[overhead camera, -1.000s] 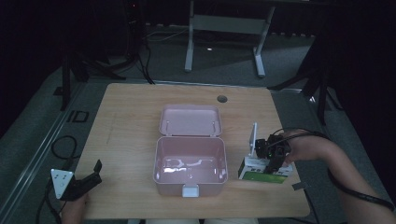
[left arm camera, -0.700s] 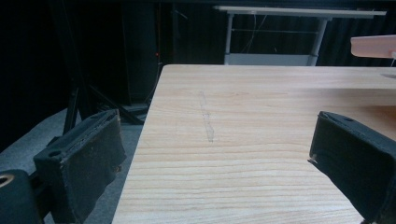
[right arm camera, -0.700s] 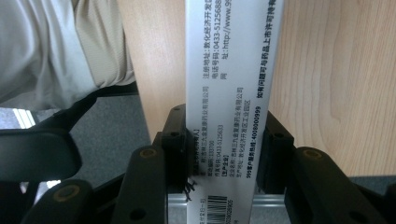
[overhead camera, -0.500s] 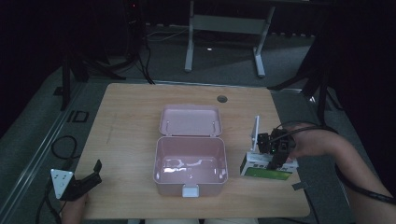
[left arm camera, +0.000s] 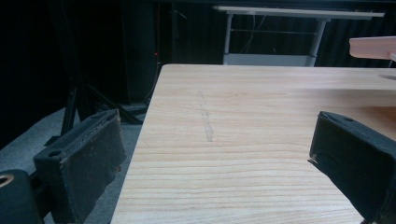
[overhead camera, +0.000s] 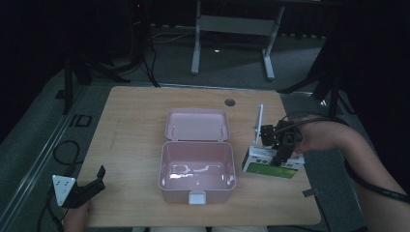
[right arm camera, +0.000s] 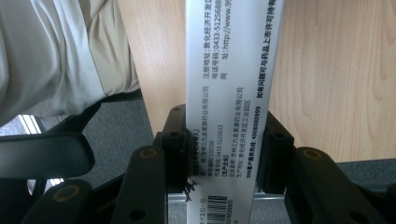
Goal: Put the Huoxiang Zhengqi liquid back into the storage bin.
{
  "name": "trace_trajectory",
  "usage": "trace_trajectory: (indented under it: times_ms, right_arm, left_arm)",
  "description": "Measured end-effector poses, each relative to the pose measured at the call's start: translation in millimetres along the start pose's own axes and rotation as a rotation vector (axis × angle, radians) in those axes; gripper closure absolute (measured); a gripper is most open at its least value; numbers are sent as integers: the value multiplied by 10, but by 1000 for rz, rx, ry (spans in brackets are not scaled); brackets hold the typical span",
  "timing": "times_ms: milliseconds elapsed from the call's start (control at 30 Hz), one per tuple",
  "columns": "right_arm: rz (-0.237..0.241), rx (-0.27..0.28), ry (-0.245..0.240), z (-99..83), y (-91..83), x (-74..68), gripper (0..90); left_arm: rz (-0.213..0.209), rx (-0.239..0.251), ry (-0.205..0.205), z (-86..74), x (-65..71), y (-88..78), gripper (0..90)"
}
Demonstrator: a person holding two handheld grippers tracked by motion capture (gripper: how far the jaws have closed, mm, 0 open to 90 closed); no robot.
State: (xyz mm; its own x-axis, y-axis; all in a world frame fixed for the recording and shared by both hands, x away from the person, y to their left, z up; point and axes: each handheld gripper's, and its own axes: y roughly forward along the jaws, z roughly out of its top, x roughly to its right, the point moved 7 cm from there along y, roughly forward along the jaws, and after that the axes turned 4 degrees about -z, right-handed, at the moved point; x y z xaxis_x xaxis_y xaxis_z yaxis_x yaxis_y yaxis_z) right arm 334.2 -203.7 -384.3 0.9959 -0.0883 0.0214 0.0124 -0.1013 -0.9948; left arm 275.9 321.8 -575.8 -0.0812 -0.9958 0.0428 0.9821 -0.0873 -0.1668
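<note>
A white and green carton (overhead camera: 269,165) with printed text hangs just above the table, to the right of the pink lunch box (overhead camera: 197,170). My right gripper (overhead camera: 282,151) is shut on it from above. In the right gripper view both black jaws press on the long sides of the carton (right arm camera: 229,84), over the table's front edge. The lunch box stands open in the middle of the table, its lid (overhead camera: 197,124) laid back and its tub holding nothing. My left gripper (overhead camera: 99,180) rests at the front left corner, jaws apart, nothing between them (left arm camera: 219,149).
The wooden table (overhead camera: 130,130) has a round cable hole (overhead camera: 230,102) at the back. The person's lap (right arm camera: 56,56) and a dark chair arm (right arm camera: 42,154) lie just below the front edge. Cables (overhead camera: 63,150) run along the floor at the left; a desk frame (overhead camera: 232,38) stands behind.
My right gripper has risen with the carton, which has lifted off the table and shifted slightly toward the back. The left gripper and the lunch box have stayed in place.
</note>
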Motion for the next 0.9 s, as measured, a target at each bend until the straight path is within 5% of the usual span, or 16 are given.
trace_trajectory:
  times_ms: [900]
  right_arm:
    - [7, 9, -93, 869, -196, -89, 620]
  left_arm:
    - [-7, 5, 5, 1, 4, -4, 34]
